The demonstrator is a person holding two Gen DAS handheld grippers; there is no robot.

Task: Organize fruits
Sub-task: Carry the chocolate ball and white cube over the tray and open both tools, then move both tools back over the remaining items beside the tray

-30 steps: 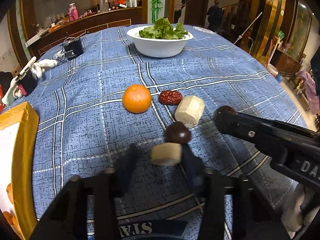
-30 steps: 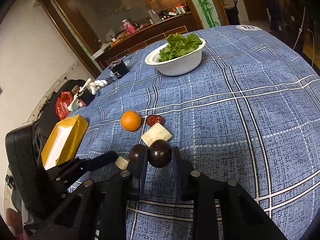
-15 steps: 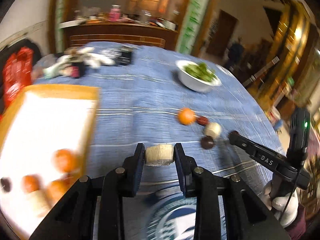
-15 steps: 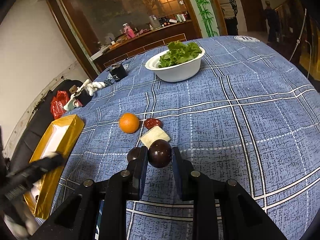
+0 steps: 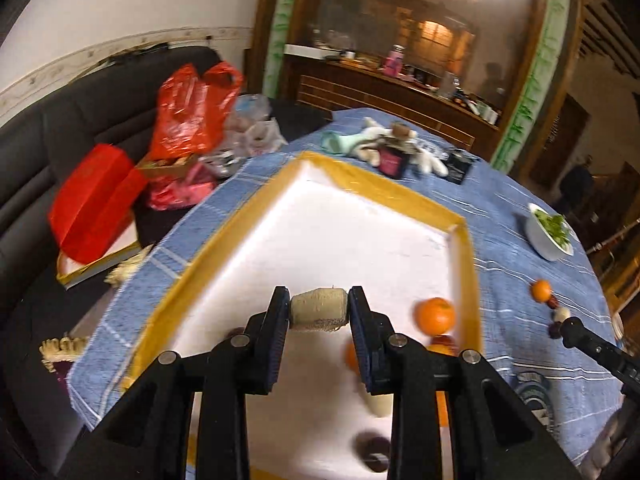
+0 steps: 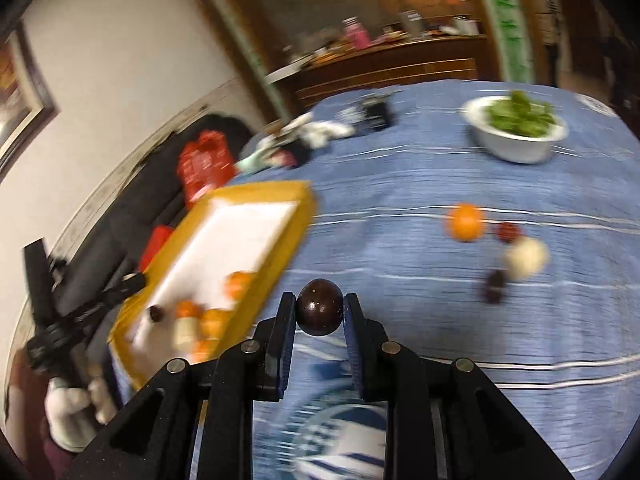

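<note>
Two grippers each carry a piece of fruit. Farthest left, beyond the table edge, a red bag (image 5: 192, 112) sits on a dark sofa (image 5: 60, 132). Next comes the yellow-rimmed tray (image 5: 466, 264) with its white floor, resting on the blue checked tablecloth (image 5: 508, 248). The left gripper (image 5: 319, 309) hangs over the tray's floor, its two jaws pressed against the ends of a pale cylindrical fruit chunk (image 5: 318, 307), held clear of the surface. An orange (image 5: 435, 315) lies in the tray near its right rim, with other blurred fruits beside it. To the right, the right gripper (image 6: 319, 312) hovers above the cloth just beside the tray, clamped on a dark round fruit (image 6: 319, 306). Farther right on the cloth lie a second orange (image 6: 464, 222), a red date (image 6: 509, 232), a pale chunk (image 6: 526, 258) and a dark fruit (image 6: 495, 286), close together. A white bowl of greens (image 6: 516, 128) stands well beyond them
</note>
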